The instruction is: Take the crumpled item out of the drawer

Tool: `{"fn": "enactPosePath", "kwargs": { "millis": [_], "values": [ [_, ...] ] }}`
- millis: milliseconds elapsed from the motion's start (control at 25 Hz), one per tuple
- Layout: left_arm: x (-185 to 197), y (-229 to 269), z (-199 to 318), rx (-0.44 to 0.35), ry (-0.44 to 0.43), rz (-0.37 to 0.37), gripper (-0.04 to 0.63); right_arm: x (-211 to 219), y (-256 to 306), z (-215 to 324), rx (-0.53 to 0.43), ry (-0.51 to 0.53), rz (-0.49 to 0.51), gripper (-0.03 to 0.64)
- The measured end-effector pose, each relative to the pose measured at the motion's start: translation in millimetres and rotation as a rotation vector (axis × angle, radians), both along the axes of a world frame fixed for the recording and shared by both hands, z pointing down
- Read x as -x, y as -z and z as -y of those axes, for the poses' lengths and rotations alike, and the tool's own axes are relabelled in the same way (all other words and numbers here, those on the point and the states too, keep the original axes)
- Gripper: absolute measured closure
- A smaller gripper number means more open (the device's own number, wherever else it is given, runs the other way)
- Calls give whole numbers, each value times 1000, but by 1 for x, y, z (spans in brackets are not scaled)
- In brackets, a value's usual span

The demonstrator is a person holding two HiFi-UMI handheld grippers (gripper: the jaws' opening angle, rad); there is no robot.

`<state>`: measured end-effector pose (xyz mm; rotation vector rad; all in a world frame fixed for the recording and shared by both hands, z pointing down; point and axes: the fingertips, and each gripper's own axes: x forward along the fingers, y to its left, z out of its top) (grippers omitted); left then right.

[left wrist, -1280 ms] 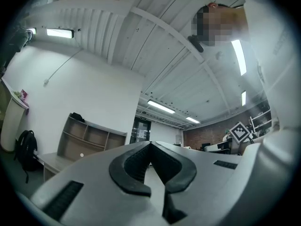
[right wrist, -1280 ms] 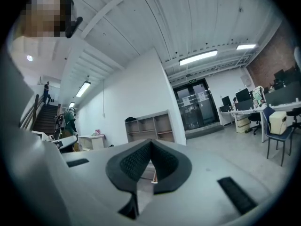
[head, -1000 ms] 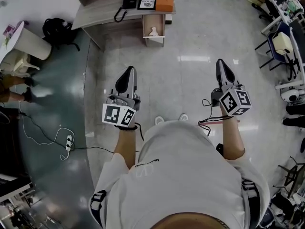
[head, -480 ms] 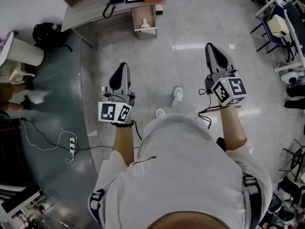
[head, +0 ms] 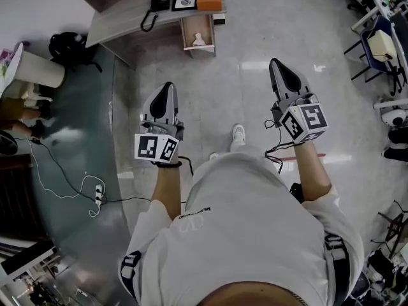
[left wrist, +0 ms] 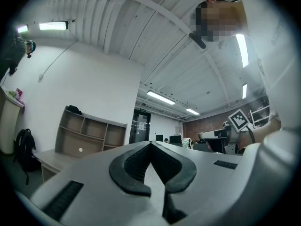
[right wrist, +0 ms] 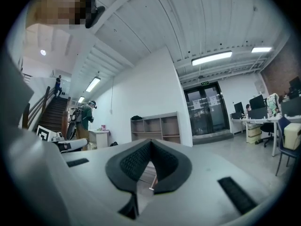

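A step nearer: both tongs clenched and empty, drawer well ahead.

Over the last second a white shoe (head: 238, 132) has come forward between the grey left tongs (head: 167, 89) and grey right tongs (head: 277, 67). Both stay shut tight on nothing. The open pale wooden drawer (head: 198, 51) under the grey-topped desk (head: 121, 24) has barely shifted, ahead of and between the tips. The small white crumpled item (head: 199, 41) lies inside it, well beyond both tongs. The approach is likely only under way, and the jaws must part before any pick.
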<state>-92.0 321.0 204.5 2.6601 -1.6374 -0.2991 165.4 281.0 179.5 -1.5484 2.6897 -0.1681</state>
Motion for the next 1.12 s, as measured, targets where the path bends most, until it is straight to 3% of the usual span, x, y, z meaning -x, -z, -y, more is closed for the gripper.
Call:
{"fn": "enactPosePath", "kwargs": {
  "millis": [640,1120],
  "values": [
    [-47,7,115,-3,120,24,597,-24,-18,131,14,152,13,618],
    [-61,-5,160,31,125,36,597,-33,-36,180,54,165,21,618]
  ]
}}
